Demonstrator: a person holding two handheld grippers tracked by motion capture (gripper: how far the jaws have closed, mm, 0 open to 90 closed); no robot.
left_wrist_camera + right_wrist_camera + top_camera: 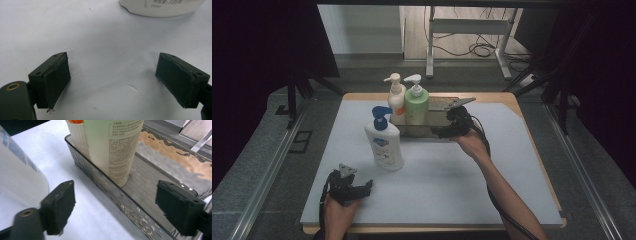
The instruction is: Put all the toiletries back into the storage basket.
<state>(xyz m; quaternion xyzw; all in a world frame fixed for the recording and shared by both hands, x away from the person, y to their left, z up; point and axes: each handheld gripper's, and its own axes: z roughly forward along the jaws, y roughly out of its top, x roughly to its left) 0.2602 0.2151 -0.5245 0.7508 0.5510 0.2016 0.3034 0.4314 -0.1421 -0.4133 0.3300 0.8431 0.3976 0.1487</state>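
Standing in clear tray (105,182), green bottle (115,147) beyond gaping right tongs (115,205)

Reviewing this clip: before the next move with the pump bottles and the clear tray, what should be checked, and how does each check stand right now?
1. Right gripper jaws open and empty: ok.
2. Green bottle upright in the clear tray: ok.
3. Cream bottle upright beside it: ok.
4. Blue-pump bottle upright on the white mat, outside the tray: ok.
5. Left gripper open, holding nothing: ok.
6. Free tray space fits the third bottle: cannot tell.
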